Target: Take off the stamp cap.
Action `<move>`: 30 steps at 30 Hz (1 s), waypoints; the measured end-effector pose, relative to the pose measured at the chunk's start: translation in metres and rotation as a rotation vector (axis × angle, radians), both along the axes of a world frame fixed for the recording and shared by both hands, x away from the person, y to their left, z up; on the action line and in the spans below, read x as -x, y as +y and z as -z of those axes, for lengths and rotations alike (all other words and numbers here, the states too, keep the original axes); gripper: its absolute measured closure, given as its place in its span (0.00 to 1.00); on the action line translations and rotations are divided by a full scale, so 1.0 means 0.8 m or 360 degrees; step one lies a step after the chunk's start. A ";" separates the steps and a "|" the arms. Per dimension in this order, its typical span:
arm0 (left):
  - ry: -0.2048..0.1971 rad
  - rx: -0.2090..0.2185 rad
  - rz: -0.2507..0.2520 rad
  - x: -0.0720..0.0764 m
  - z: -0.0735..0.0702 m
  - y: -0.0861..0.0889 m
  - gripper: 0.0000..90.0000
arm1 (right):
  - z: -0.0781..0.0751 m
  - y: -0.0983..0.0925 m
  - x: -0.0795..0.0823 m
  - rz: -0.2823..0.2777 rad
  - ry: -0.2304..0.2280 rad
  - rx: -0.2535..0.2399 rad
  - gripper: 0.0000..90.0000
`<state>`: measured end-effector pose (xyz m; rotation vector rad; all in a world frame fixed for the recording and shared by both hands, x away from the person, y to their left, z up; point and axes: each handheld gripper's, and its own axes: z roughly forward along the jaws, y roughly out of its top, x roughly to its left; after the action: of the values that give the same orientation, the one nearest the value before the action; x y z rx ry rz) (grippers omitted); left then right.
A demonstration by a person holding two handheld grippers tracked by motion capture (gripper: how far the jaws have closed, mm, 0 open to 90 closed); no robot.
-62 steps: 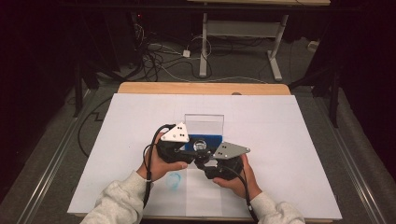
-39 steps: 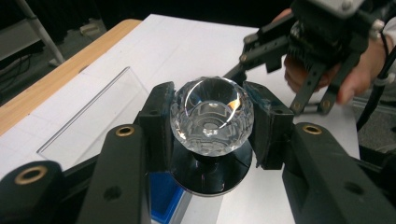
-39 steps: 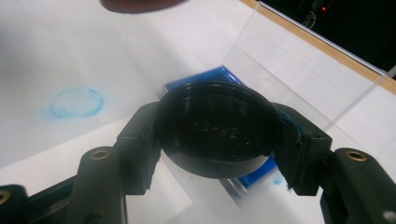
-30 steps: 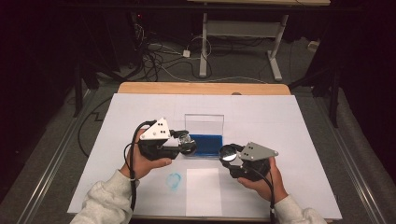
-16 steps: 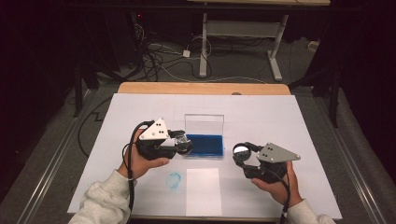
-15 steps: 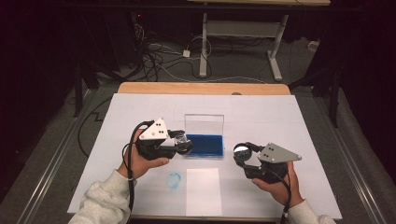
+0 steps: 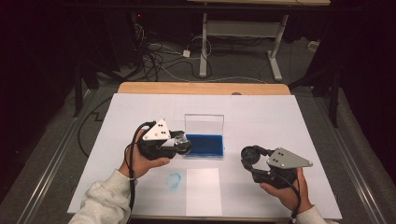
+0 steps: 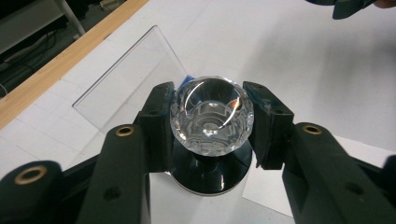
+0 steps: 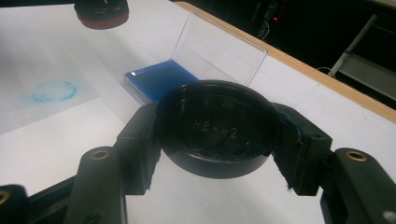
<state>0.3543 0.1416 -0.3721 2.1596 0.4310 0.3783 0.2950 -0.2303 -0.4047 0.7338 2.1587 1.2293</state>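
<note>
- The counter (image 7: 280,116) is covered by a large white sheet, with a strip of bare wood showing along its far edge.
- A smaller white paper (image 7: 203,191) lies near the front edge, and just to its left a faint blue ring-shaped print (image 7: 173,180) marks the sheet.
- Mid-counter sits a blue ink pad (image 7: 204,145) in a clear case, its transparent lid standing upright behind it.
- The room beyond is dark; a tangle of cables (image 7: 159,56) lies on the floor, and the white legs of another desk (image 7: 238,32) stand further back.
- The left gripper (image 7: 183,145), held in the person's left hand, is clamped on a stamp with a faceted crystal knob (image 8: 211,114); its pads press the knob from both sides, and the stamp's round black base shows below the knob.
- In the high view this stamp sits at the left end of the ink pad; whether it touches the pad's blue surface I cannot tell.
- The right gripper (image 7: 248,156) is closed on a round black cap (image 9: 217,133), gripped by its rim, and is held well to the right of the ink pad, above the white sheet.
- Raised lettering on the cap is partly legible only; I cannot read it with certainty.
- In the right gripper view the stamp's base appears cut off at the top edge, showing a reddish underside (image 9: 102,21).
- Both forearms are cut off at the bottom of the high view, in light grey sleeves.
</note>
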 end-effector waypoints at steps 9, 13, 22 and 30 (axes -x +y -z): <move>-0.0008 -0.0005 -0.0010 -0.002 0.002 0.001 0.61 | 0.001 -0.016 0.007 0.0047 0.0007 0.0000 0.43; -0.0013 -0.0006 -0.0007 -0.001 0.002 -0.001 0.61 | 0.003 -0.020 0.010 0.0063 0.0009 0.0007 0.43; -0.0054 -0.0021 0.0016 -0.001 -0.009 -0.015 0.61 | 0.005 -0.026 0.015 0.0062 0.0006 0.0010 0.43; -0.0051 -0.0041 0.0018 -0.012 -0.019 -0.029 0.61 | 0.005 -0.028 0.011 0.0075 0.0007 -0.0020 0.43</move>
<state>0.3640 0.1184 -0.3571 2.1774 0.3982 0.4136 0.2865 -0.2530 -0.4083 0.7889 2.1270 1.2190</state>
